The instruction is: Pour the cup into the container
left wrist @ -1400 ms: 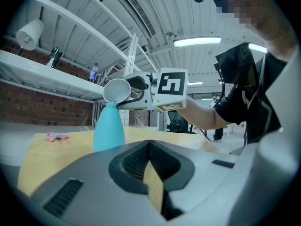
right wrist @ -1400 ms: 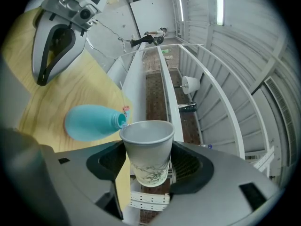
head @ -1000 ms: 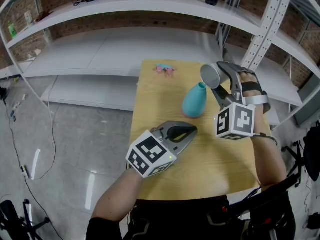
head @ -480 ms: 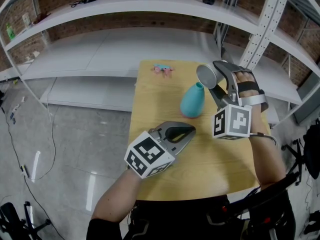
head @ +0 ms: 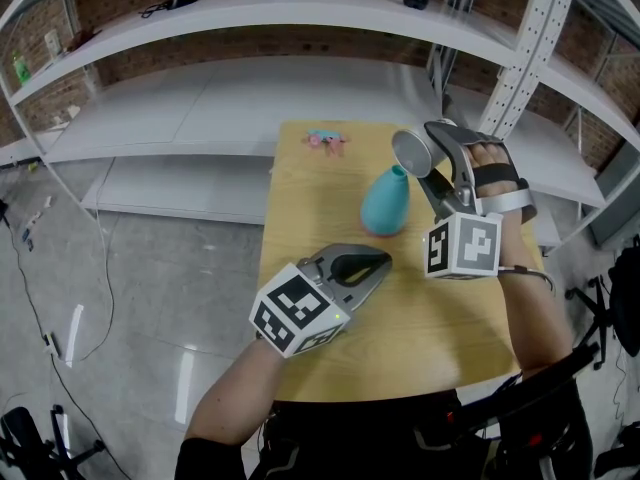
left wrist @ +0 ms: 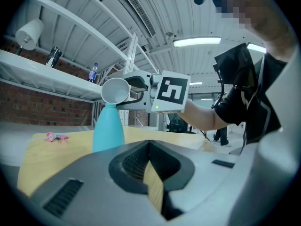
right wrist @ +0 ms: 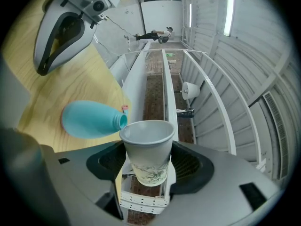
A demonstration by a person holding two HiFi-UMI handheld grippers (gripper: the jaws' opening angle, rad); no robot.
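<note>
1. Head view: the cup (head: 411, 151) is being pinched by the right claw (head: 430, 156) and is being held tipped on its side, its mouth just above the neck of the container (head: 386, 202). The container is standing upright on the worktop (head: 400, 318). The left claw (head: 380, 261) is being held low, near the container and apart from the cup. Nothing is standing between cup and neck.
2. Left gripper view: this claw's jaws are being held pressed together, with nothing between them. A pink item (left wrist: 55, 136) is lying far back on the worktop, out of the way.
3. Right gripper view: the cup is being gripped across its lower wall. No contents can be made out inside. It is being judged thin paper, light and easily crushed, so a gentle hold near the stiffer base is being favoured. The narrow neck is being judged the main difficulty.
</note>
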